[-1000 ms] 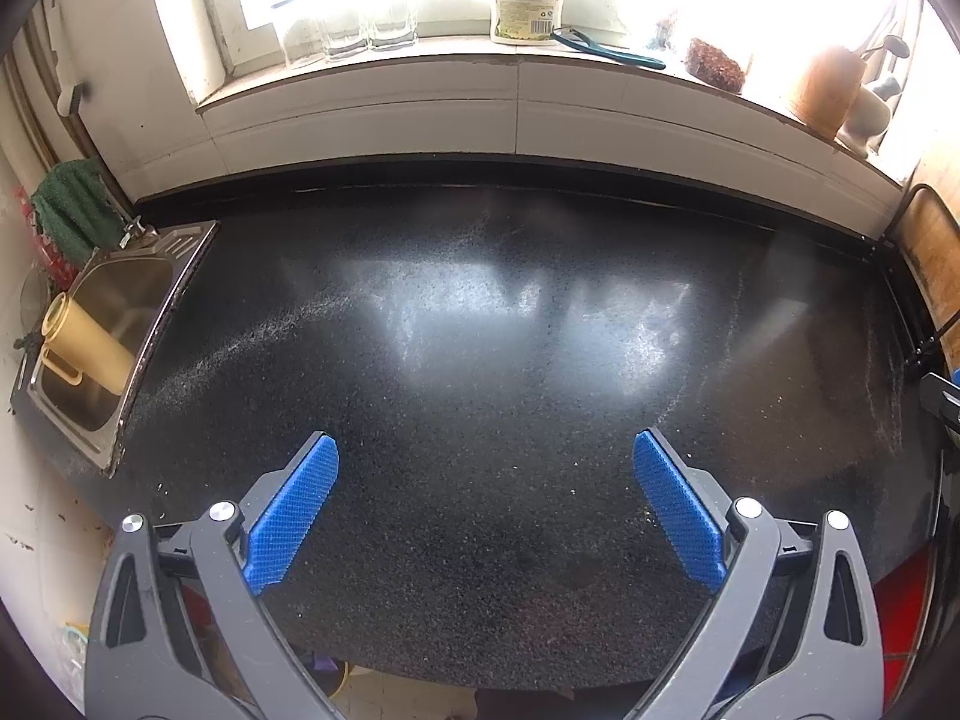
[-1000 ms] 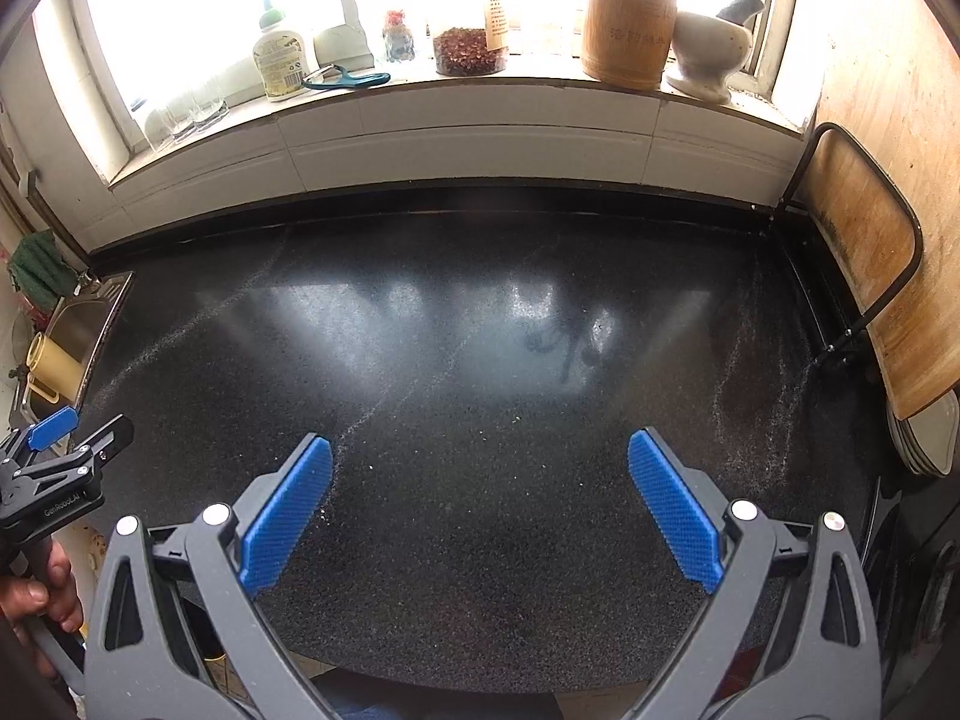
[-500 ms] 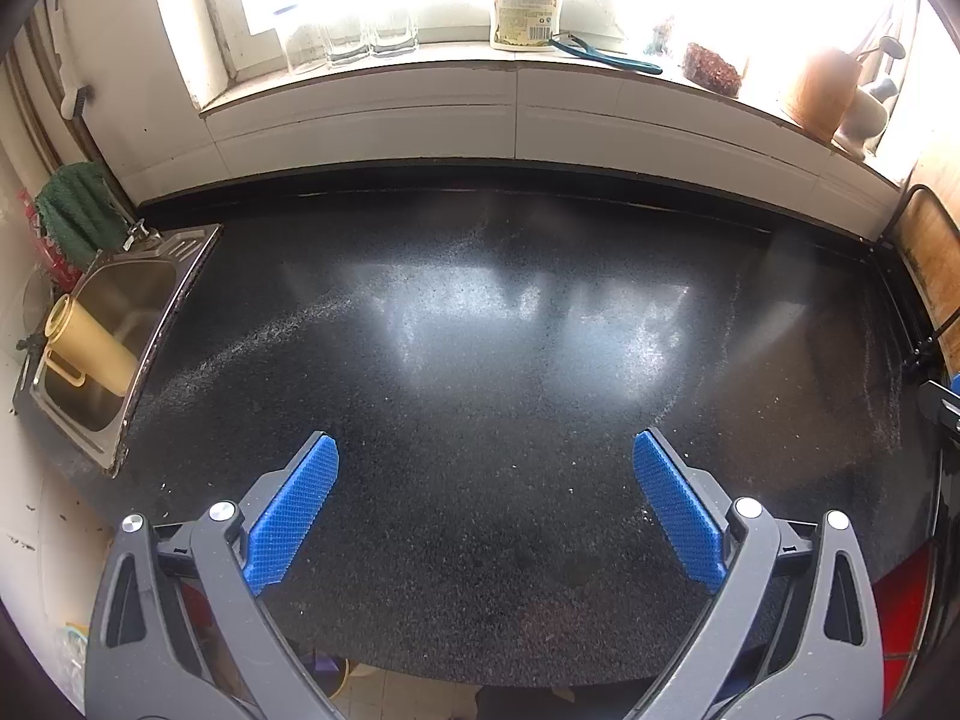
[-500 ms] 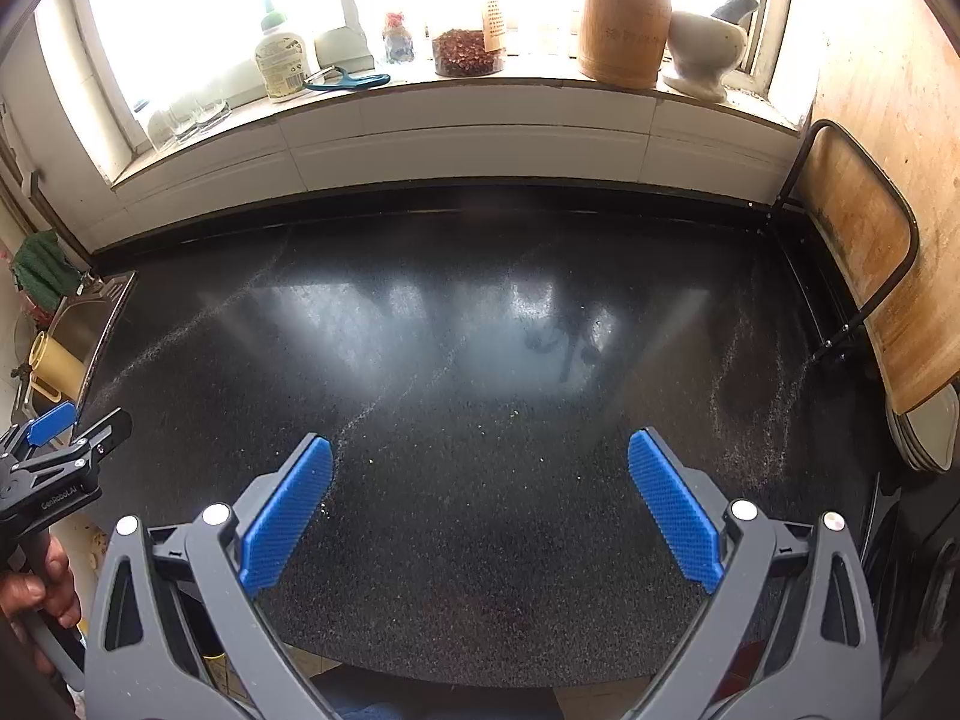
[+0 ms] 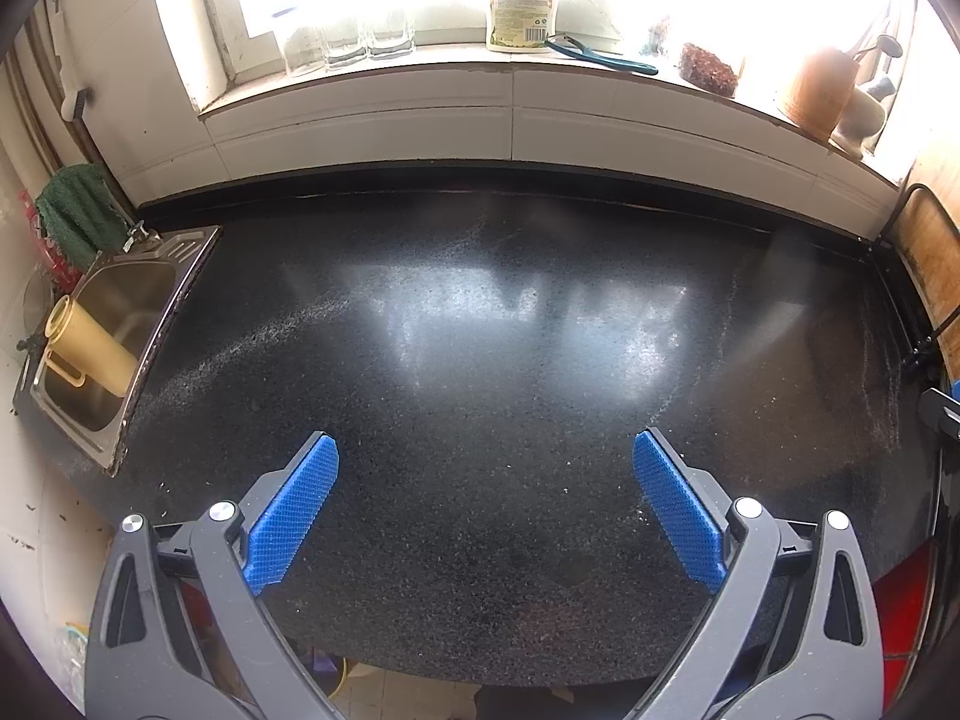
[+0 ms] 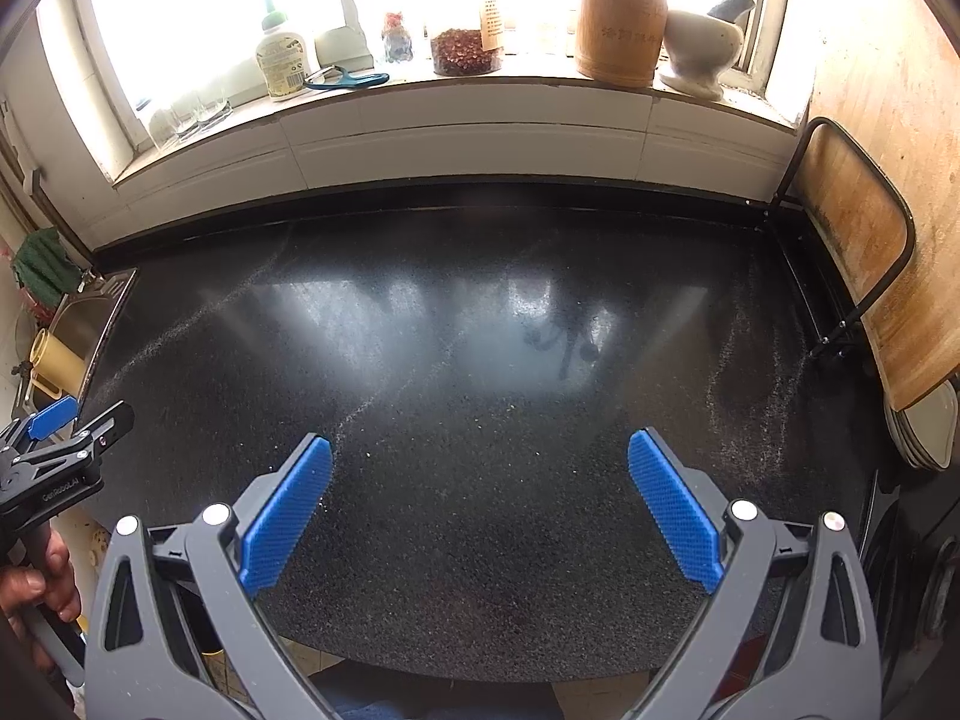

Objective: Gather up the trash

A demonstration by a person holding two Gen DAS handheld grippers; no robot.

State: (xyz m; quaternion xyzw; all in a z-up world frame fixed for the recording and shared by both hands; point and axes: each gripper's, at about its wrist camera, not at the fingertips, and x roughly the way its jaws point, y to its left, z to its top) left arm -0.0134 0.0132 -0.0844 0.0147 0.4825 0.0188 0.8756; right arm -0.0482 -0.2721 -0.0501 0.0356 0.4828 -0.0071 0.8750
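Note:
My left gripper (image 5: 485,450) is open and empty, held above the near part of a black speckled countertop (image 5: 510,348). My right gripper (image 6: 479,450) is open and empty over the same countertop (image 6: 480,360). No piece of trash shows on the counter; only thin streaks of pale dust or crumbs (image 6: 750,408) lie on it. The left gripper also shows at the left edge of the right wrist view (image 6: 54,450), with a hand on its handle.
A steel sink (image 5: 114,324) with a yellow jug (image 5: 90,348) sits at the left. The windowsill holds glasses (image 5: 348,42), a bottle (image 5: 521,12), a wooden utensil pot (image 6: 621,24) and a mortar (image 6: 702,48). A wooden board in a rack (image 6: 864,276) stands at the right.
Almost nothing. Both grippers stay open and drift very slightly; the counter looks the same.

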